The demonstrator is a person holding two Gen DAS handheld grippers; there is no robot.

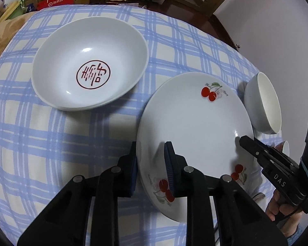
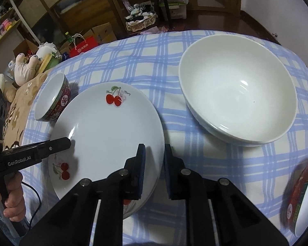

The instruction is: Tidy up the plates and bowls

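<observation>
Both grippers clamp one cherry-print plate (image 1: pixel 195 127) by opposite rims: left gripper (image 1: pixel 152 164) on its left rim, right gripper (image 2: pixel 155 164) on its right rim, one finger above and one below the edge on each. Plate sits near centre of a blue-checked tablecloth (image 1: pixel 61 133). Left and farther: a white bowl with red seal mark (image 1: pixel 90 63). Right: a large plain white bowl (image 2: pixel 238 94). A small red-patterned bowl (image 2: pixel 53 98) stands just beside the plate's far left edge.
</observation>
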